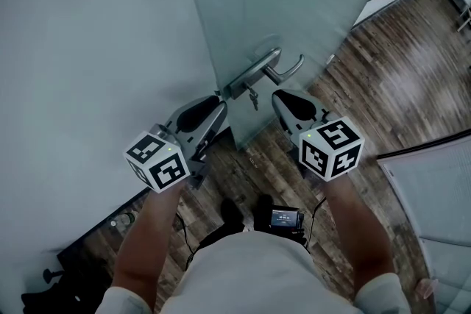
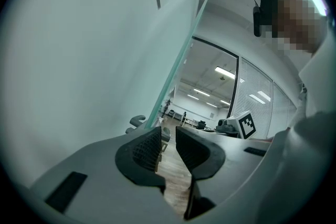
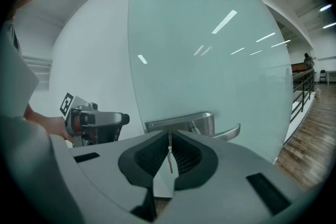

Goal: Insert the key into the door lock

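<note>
nearest the lens, the right gripper: pads closed on the key, a thin metal strip seen edge-on, running back from the fingertips into the gap behind them. just beyond those fingertips i see the lock plate and lever handle on the glass door. left gripper: fingers narrowly apart, nothing between them, the door's edge past their tips. it sits left of the right fingertips, near the plate's end.
</note>
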`<state>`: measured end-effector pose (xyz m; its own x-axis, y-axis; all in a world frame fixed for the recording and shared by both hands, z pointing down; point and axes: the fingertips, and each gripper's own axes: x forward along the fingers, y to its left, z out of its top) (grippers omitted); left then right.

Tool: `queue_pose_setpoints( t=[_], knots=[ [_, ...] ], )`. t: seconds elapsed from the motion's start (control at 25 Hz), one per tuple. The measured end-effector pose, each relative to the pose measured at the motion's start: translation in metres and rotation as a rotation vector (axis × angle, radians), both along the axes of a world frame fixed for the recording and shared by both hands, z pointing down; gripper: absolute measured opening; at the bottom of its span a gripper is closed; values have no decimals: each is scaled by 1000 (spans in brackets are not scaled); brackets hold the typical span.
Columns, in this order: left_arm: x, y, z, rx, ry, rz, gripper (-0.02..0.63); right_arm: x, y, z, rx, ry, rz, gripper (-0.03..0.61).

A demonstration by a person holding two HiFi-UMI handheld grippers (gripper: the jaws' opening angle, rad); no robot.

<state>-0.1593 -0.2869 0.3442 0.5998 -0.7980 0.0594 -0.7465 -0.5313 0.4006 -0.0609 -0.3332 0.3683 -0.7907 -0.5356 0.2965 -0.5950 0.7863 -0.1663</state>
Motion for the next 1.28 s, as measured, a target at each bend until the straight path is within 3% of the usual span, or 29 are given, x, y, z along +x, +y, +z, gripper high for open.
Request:
queue_pose_setpoints(
  t=[0.72, 1.28],
  knots=[
    [17, 23, -24, 41, -25, 22, 25, 8, 22, -25, 85, 38, -4, 23],
    [31, 49, -30, 43, -21, 65, 20, 24, 44, -47, 84, 0, 22, 21]
  ],
)
